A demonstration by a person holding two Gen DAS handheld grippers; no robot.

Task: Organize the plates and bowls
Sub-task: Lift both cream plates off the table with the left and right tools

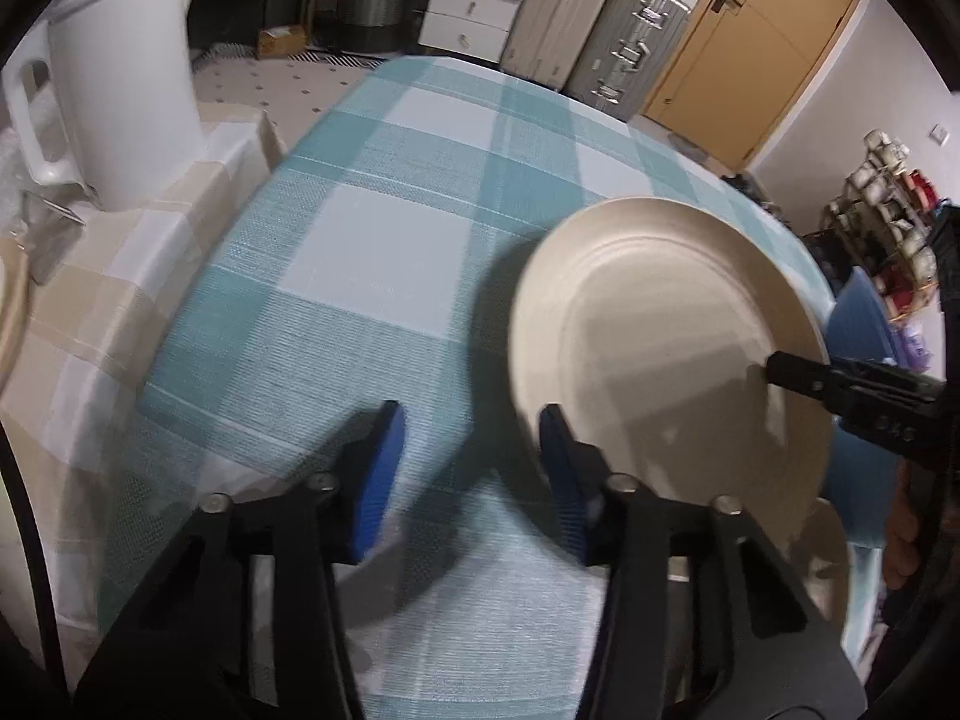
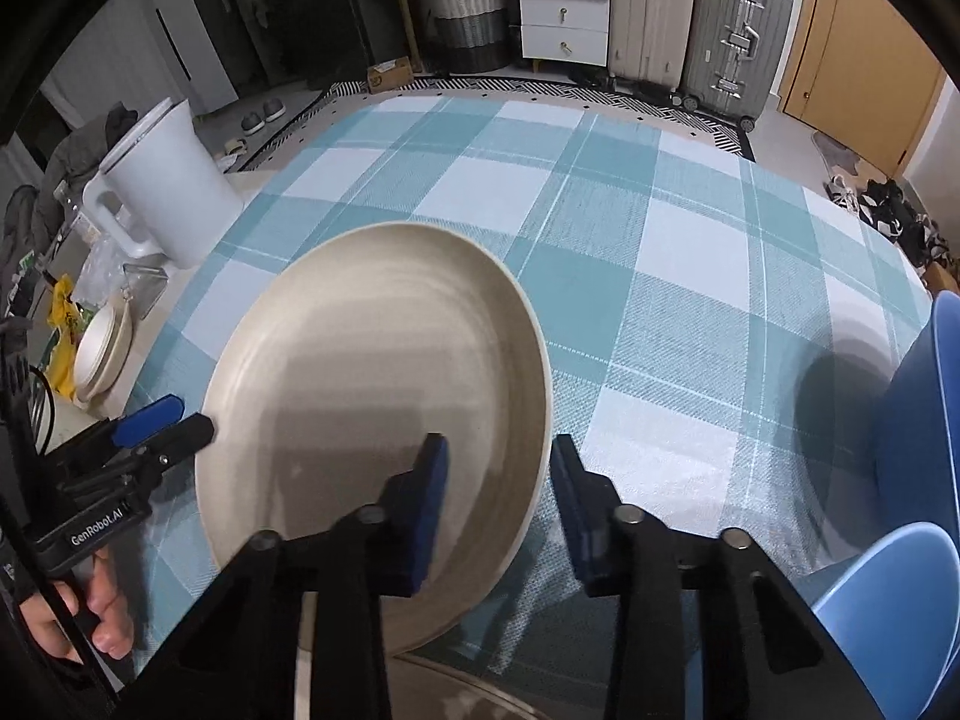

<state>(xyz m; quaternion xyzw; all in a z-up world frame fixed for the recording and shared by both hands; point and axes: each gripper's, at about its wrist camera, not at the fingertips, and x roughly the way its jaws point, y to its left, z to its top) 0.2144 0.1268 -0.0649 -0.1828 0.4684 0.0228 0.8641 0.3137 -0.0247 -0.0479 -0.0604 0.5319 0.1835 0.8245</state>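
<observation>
A large beige plate [image 2: 384, 396] is tilted above the blue checked tablecloth [image 2: 600, 228]. My right gripper [image 2: 498, 504] straddles its right rim, one finger over the plate face and one outside the rim; the jaws stand apart and I cannot see them pinching it. In the left wrist view the plate [image 1: 666, 348] is to the right, with the right gripper's fingertip [image 1: 792, 369] on its rim. My left gripper [image 1: 468, 468] is open and empty; its right finger is just by the plate's lower left edge. Blue bowls [image 2: 912, 594] stand at the right.
A white pitcher [image 2: 162, 192] stands at the table's left on a beige cloth, with a stack of pale bowls [image 2: 99, 354] near it. Another beige plate edge [image 2: 456, 690] lies under the right gripper. Suitcases, drawers and a basket stand beyond the table.
</observation>
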